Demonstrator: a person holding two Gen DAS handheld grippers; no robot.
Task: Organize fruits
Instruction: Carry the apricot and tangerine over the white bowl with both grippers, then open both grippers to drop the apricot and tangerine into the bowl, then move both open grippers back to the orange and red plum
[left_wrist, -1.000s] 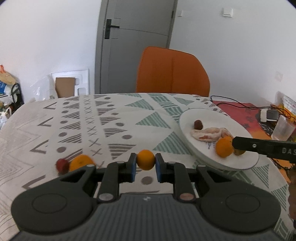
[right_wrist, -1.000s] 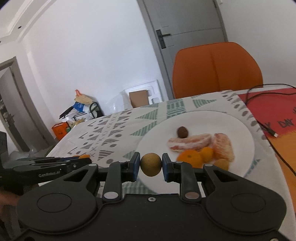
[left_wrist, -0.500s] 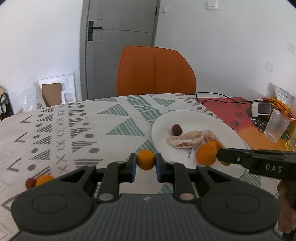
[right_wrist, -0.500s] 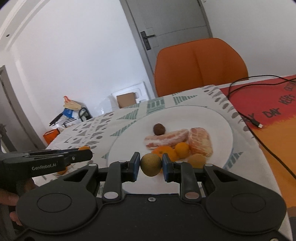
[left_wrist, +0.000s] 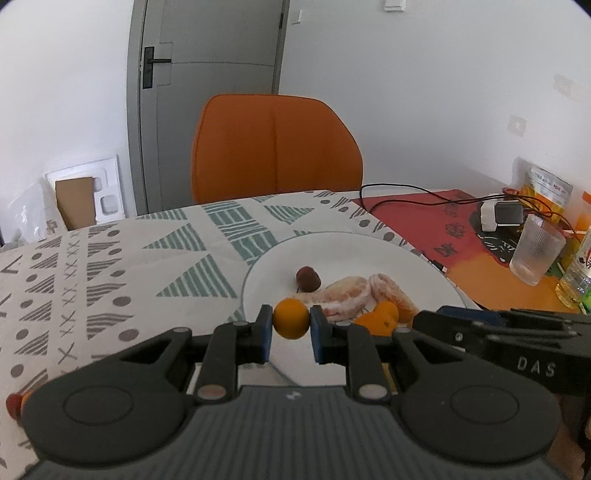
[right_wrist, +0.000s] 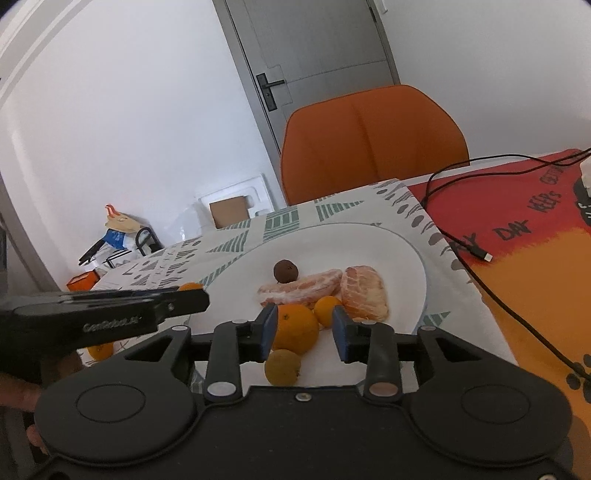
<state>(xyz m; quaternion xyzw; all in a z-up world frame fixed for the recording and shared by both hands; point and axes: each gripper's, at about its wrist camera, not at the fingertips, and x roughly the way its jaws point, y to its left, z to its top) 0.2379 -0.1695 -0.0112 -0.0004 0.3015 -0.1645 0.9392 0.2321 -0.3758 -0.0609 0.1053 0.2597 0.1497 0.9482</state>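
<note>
A white plate (left_wrist: 369, 254) holds a brown round fruit (left_wrist: 308, 278), peeled citrus pieces (left_wrist: 354, 295) and oranges (left_wrist: 380, 319). My left gripper (left_wrist: 291, 324) is shut on a small orange (left_wrist: 291, 323), which hangs over the plate's near left rim. In the right wrist view, my right gripper (right_wrist: 303, 332) has its jaws opening over the plate (right_wrist: 369, 243). A yellow-brown fruit (right_wrist: 282, 367) lies free on the plate just below the jaws. Behind the gap sit an orange (right_wrist: 295, 330) and a smaller one (right_wrist: 327, 310); the pads touch neither.
The patterned tablecloth (left_wrist: 110, 277) carries another orange (right_wrist: 99, 350) and a red fruit (left_wrist: 13, 404) at the left. A red mat (right_wrist: 517, 229) with a black cable (right_wrist: 461, 243), a glass (left_wrist: 535, 254) and bottles lie to the right. An orange chair (left_wrist: 275, 147) stands behind.
My left gripper carried the small orange rightward, from the bare cloth to the plate's edge. The right jaws parted and the yellow-brown fruit dropped from between them onto the plate.
</note>
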